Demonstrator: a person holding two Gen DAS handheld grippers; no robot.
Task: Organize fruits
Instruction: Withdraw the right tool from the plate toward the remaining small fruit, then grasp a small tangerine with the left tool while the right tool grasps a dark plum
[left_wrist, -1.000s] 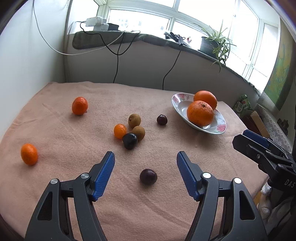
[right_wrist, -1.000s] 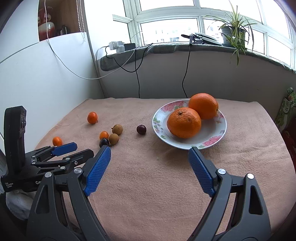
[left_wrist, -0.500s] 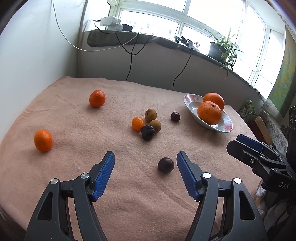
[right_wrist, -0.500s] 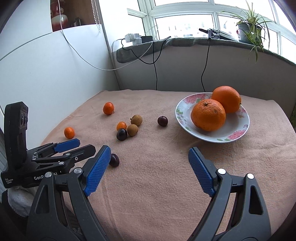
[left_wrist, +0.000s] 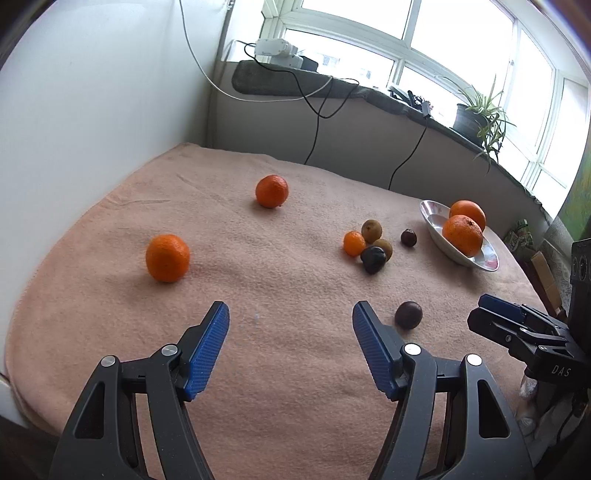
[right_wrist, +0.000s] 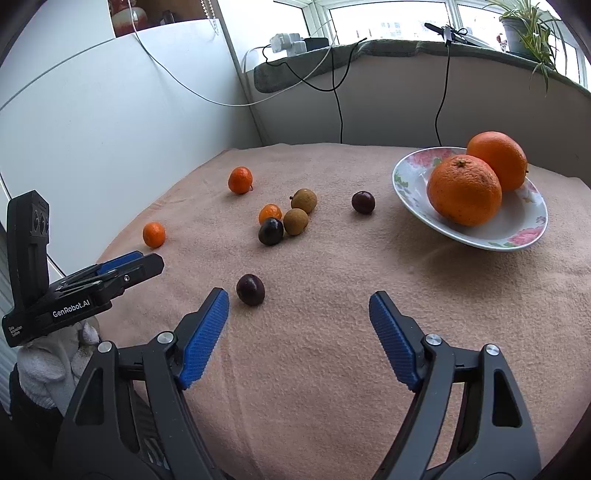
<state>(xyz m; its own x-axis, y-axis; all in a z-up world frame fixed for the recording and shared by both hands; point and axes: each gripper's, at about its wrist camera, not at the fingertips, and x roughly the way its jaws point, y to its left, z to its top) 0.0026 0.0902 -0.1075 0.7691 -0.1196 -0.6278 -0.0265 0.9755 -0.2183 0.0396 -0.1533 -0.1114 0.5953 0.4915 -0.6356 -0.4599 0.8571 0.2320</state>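
Note:
My left gripper (left_wrist: 291, 314) stands open over bare cloth, facing a mandarin (left_wrist: 167, 257); a second mandarin (left_wrist: 272, 191) lies farther back. A dark plum (left_wrist: 408, 314) rests just right of its right finger. My right gripper (right_wrist: 299, 301) is open with its jaws closing and nothing between the pads; the same plum (right_wrist: 250, 289) sits just ahead of its left fingertip. A flowered plate (right_wrist: 406, 173) at the right carries two big oranges (right_wrist: 464, 190). A cluster of small fruits (right_wrist: 295, 220) lies mid-table.
Another dark fruit (right_wrist: 363, 202) lies alone between the cluster and the plate. The pink cloth (right_wrist: 332, 369) covers the table, with a white wall on the left and a window sill with cables and a potted plant (left_wrist: 476, 114) behind. A gloved hand (right_wrist: 48, 369) carries the left gripper.
The left gripper swung left: the plum went from between its fingers to their right, and the mandarins came nearer. The right gripper dropped toward the plum and its jaws narrowed a little.

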